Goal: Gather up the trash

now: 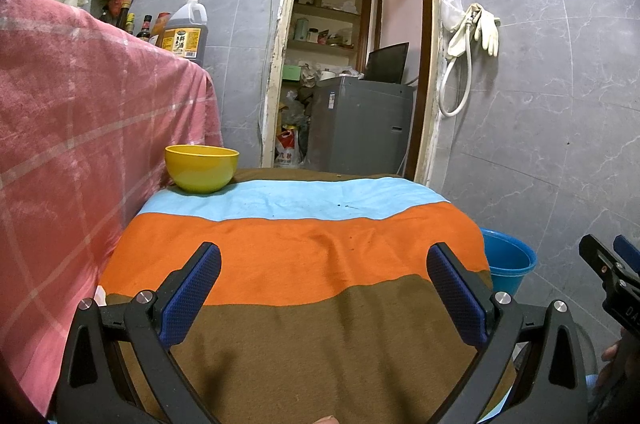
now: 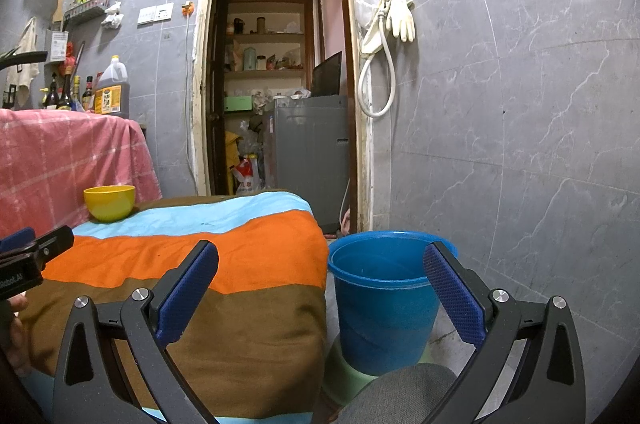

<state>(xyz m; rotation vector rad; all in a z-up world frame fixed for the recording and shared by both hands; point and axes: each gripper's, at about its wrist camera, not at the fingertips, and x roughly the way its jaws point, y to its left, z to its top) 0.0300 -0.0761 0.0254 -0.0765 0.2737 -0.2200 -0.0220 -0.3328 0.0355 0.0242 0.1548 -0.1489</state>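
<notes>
both tools up and level over the striped cloth (image 1: pixel 304 256) on the bench, and nothing in either of them. left tool (image 1: pixel 324 300) stands spread wide over the brown and orange bands, its blue pads far apart with bare cloth between. right tool (image 2: pixel 320 300) is spread just as wide, straddling the bench's right edge, one pad over the cloth and the other over the blue bucket (image 2: pixel 384 308).

now, the trash itself: i can't pick out any loose piece on the cloth, only a few tiny dark specks on the light blue band, too small to name. the bucket sits on the floor just beside the bench's right edge, mouth open, and its inside looks bare from here, though the bottom is hidden. the yellow bowl (image 1: pixel 202 168) sits at the far left corner, hard by the pink checked cloth (image 1: pixel 80 128).

so this fits a bench already cleared, or one waiting for litter that's out of view; can't say which.

whatever gets carried, the good line is low across the cloth and out over the right edge, dropping only once over the bucket's mouth. room is open in the middle and right; the left is walled by the pink drape, and the bowl crowds the far corner.
</notes>
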